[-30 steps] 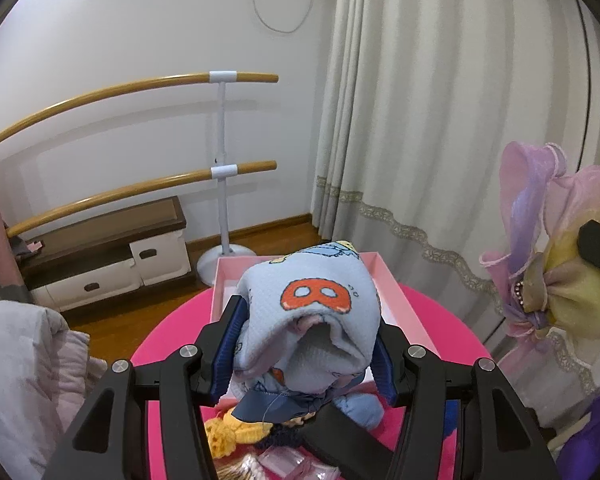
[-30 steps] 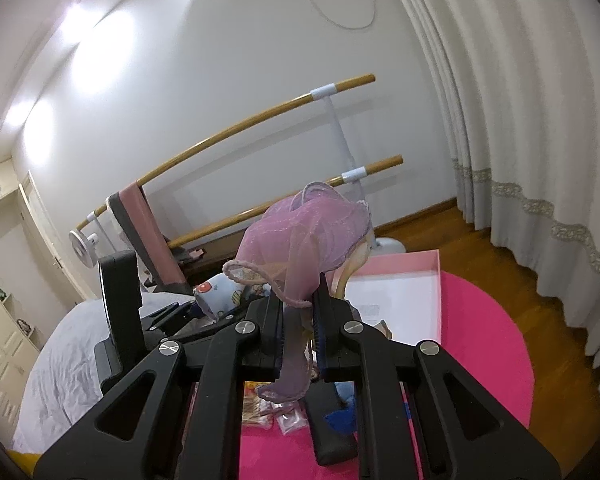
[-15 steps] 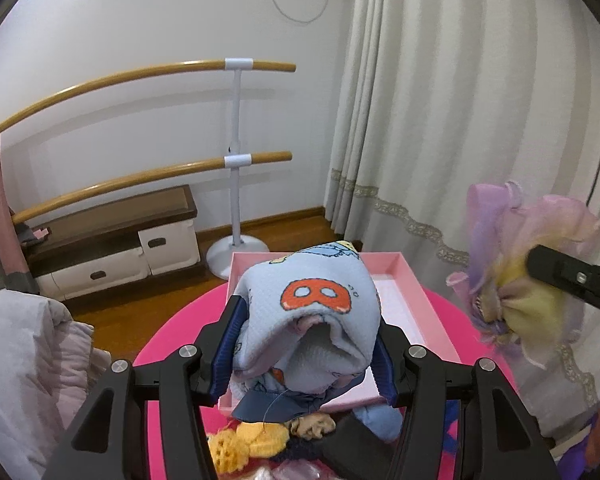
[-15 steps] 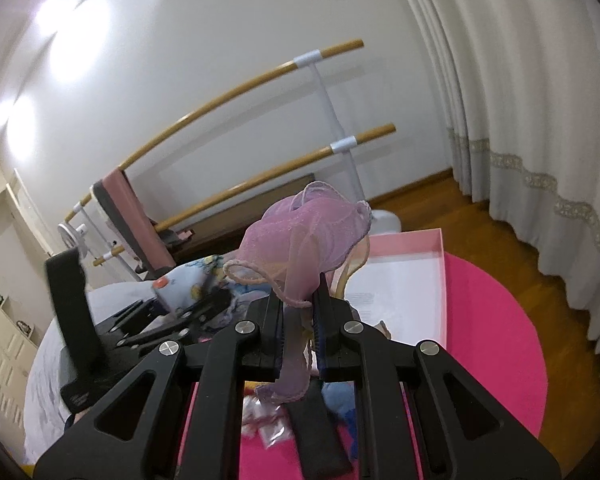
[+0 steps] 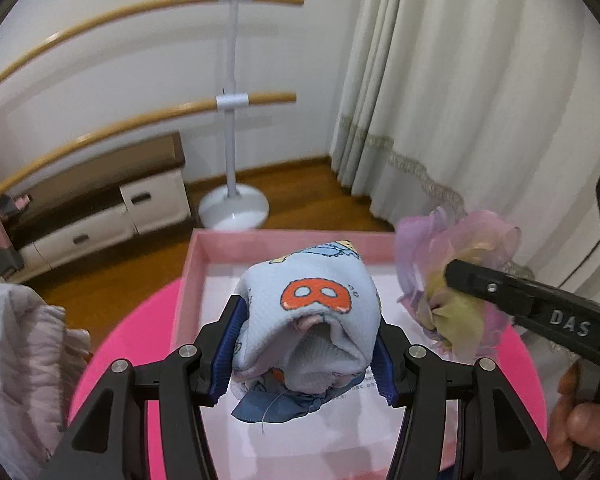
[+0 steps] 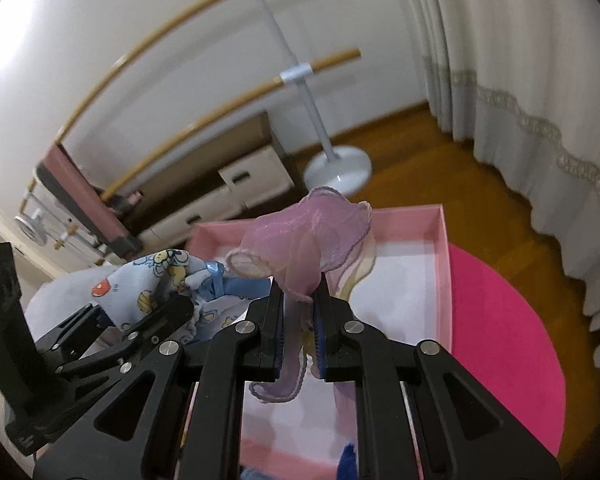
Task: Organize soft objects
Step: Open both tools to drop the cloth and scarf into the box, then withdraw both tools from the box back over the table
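Observation:
My left gripper (image 5: 308,320) is shut on a rolled light-blue cloth with cartoon prints (image 5: 312,280) and holds it over an open pink box (image 5: 204,256) on the round pink table (image 5: 140,328). My right gripper (image 6: 298,292) pinches a purple and yellow organza bow (image 6: 312,228) over the same box (image 6: 444,264). Its jaws are opening slightly, with the bow still between the pads. In the left wrist view the bow (image 5: 456,312) hangs to the right of the blue cloth. In the right wrist view the blue cloth (image 6: 152,276) is on the left.
A white-stand ballet barre (image 5: 232,120) and a low cabinet (image 5: 100,208) stand behind the table. A pale curtain (image 5: 460,100) hangs on the right. Grey bedding (image 5: 16,344) lies at the left. A person's hand (image 5: 580,420) shows at the lower right.
Both grippers have moved forward and down with their loads and now hang over the pink box. The small items at the table's front have passed out of view.

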